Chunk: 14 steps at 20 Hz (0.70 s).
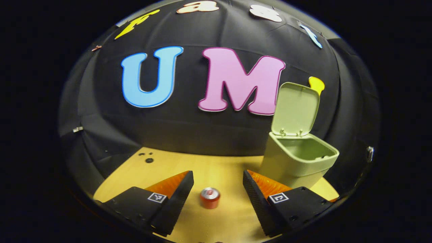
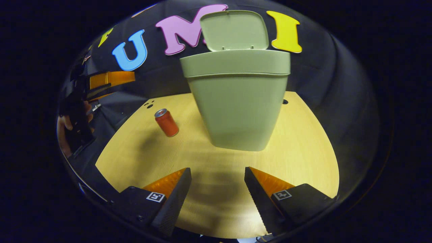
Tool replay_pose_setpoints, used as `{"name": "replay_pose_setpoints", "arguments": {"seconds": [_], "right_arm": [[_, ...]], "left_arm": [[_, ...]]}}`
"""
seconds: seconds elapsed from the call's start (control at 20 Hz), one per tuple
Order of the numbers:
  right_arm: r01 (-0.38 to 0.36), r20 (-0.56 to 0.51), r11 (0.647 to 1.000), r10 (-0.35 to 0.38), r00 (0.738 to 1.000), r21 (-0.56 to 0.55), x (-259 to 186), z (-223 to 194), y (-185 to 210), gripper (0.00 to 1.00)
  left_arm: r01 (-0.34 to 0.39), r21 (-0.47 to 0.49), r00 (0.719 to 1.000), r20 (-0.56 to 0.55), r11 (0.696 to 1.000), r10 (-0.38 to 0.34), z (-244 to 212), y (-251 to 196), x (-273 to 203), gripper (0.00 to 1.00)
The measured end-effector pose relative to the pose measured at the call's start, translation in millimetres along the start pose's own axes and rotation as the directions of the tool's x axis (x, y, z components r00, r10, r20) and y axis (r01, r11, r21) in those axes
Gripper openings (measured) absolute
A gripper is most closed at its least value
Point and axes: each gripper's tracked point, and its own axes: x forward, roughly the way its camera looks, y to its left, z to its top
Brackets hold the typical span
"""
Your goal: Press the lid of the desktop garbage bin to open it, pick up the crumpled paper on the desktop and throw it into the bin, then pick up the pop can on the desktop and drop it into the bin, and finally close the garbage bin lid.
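— How do the tools stand?
— The left gripper [image 1: 218,192] is spread wide, empty, with the pop can [image 1: 210,197] upright on the table [image 1: 219,168] between its fingers, untouched. The right gripper [image 2: 217,189] gapes too, before the garbage bin [image 2: 238,101], lid [image 2: 234,30] up.
— Any writing?
— None legible on the can.

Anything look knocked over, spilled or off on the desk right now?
Nothing stands out. The bin stands upright with its lid open, the pop can stands upright to one side of it, apart from it, and the desk shows no spill.
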Motion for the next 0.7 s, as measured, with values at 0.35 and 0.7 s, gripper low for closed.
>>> {"name": "replay_pose_setpoints", "arguments": {"seconds": [0.35, 0.7], "right_arm": [[-0.052, 0.007, 0.996, 0.053, 0.999, -0.07, 39.5, 12.5, 55.8, 0.99], [-0.103, 0.011, 0.983, 0.106, 0.994, -0.154, 85.8, 38.9, 121.7, 0.99]], "left_arm": [[-0.124, 0.002, 0.988, -0.094, 0.992, 0.123, -53.4, 81.1, -52.0, 0.94], [-0.186, -0.028, 0.972, -0.152, 0.982, 0.18, -81.5, 136.2, -80.5, 0.94]]}}
